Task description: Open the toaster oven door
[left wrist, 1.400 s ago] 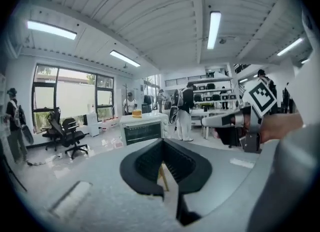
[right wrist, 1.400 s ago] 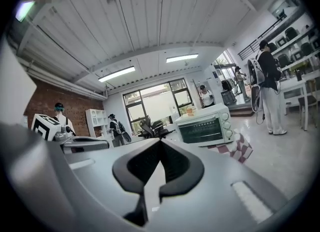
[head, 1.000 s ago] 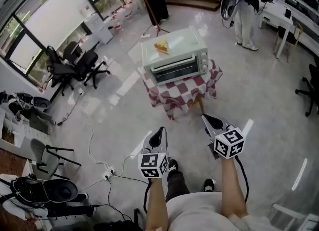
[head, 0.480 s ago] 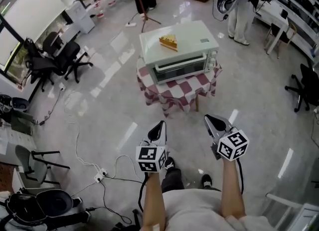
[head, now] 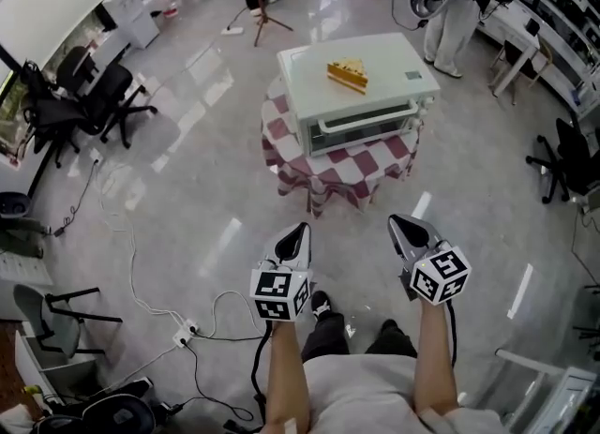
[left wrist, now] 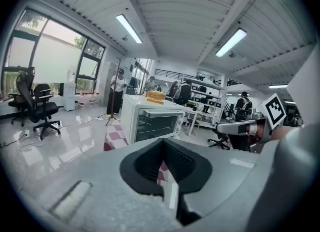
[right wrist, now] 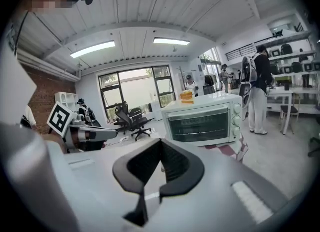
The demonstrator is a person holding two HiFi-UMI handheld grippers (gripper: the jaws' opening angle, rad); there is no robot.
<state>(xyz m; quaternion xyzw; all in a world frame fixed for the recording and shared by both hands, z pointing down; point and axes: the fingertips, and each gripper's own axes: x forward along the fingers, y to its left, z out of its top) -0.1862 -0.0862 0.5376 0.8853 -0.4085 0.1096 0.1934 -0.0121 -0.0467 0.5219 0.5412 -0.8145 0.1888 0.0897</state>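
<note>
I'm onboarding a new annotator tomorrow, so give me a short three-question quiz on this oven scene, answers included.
1. True or false: the toaster oven has its door already open.
2. What sits on top of the oven? A) a mug B) a cake slice C) a pan
3. What do the left gripper and right gripper hold?

Key: 1 false, the door is shut. 2 B. 3 nothing; both are shut, empty and well short of the oven.
</note>
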